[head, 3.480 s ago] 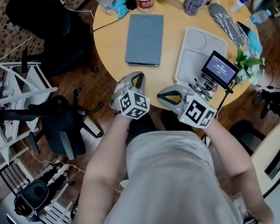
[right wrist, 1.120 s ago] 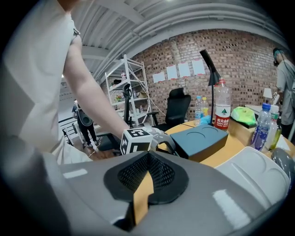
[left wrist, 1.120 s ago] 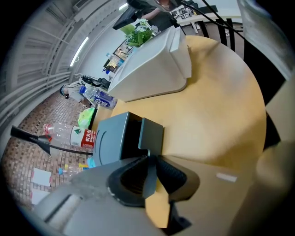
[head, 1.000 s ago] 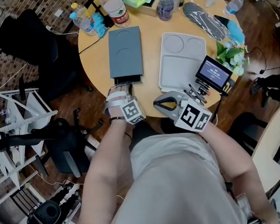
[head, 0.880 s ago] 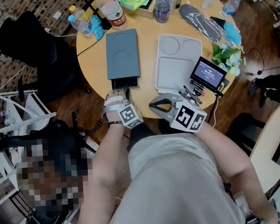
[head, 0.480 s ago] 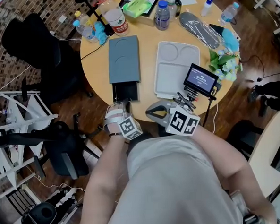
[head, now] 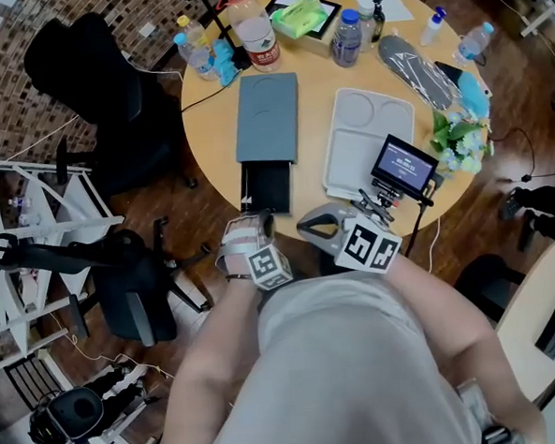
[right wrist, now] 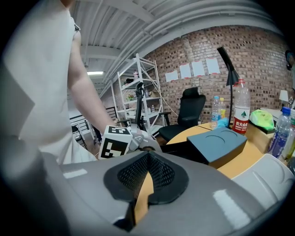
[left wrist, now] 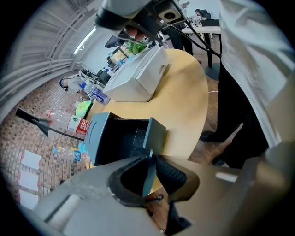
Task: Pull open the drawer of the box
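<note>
A flat grey-blue box (head: 269, 114) lies on the round wooden table (head: 214, 126). Its black drawer (head: 267, 184) stands pulled out toward the table's near edge. My left gripper (head: 255, 220) sits just off that edge, shut on the drawer's thin pull tab (left wrist: 148, 171). In the left gripper view the tab runs from the drawer's front panel (left wrist: 156, 132) down between the pads. My right gripper (head: 306, 229) hovers beside it at the table's edge, shut with nothing in it. The right gripper view shows its pads (right wrist: 154, 171) meeting and the box (right wrist: 216, 142) to the right.
A white compartment tray (head: 367, 145) lies right of the box, with a small monitor (head: 403, 166) on a stand at its near corner. Bottles (head: 250, 35) and clutter line the far rim. A black chair (head: 100, 86) and a white rack (head: 33, 212) stand to the left.
The drawer has slid further out of the box as my left gripper drew back toward the person. The right gripper has kept its place beside it.
</note>
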{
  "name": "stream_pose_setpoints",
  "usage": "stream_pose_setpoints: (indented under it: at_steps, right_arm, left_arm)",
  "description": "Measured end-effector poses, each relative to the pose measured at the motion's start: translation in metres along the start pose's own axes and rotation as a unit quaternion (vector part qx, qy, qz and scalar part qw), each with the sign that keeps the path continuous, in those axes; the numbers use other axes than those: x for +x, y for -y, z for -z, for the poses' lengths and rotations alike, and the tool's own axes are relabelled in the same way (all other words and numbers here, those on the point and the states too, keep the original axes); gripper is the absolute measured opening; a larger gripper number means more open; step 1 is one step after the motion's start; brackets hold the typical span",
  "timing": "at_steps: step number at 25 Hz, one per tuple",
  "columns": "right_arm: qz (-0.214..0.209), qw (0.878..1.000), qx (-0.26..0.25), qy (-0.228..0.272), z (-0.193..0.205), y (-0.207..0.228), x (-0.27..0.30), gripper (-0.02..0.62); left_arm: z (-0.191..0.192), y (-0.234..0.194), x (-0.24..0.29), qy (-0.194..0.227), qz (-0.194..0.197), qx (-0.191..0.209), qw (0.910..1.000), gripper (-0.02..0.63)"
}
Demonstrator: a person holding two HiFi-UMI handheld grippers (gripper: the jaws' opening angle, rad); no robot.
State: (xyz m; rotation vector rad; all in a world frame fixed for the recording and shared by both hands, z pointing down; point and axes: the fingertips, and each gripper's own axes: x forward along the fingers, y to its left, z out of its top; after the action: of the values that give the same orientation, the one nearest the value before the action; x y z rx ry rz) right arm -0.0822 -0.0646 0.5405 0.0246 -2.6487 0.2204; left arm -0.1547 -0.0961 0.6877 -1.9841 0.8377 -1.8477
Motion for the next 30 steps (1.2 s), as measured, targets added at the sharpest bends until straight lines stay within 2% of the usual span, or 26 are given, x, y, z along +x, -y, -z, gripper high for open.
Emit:
stream_pose_setpoints:
  at_steps: [8,17,23,30]
  right_arm:
    - [0.015,1.0,0.011,0.002,0.007,-0.006,0.001,0.002]
    - [0.028,0.999,0.016,-0.001,0.009,-0.027,0.0,0.002]
    - [0.055,0.998,0.028,0.006,0.008,-0.04,-0.008,0.002]
    - [0.083,0.996,0.043,0.003,0.013,-0.055,-0.018,0.002]
  left_arm:
    - [0.001,0.02,-0.006,0.013,0.017,-0.017,0.9996,0.064]
    - [0.01,0.037,-0.014,0.013,0.023,-0.008,0.9996,0.061]
    - [0.019,0.041,-0.011,0.002,0.031,-0.005,0.9995,0.061]
    - [0.015,0.037,-0.021,0.03,0.03,-0.039,0.9983,0.058]
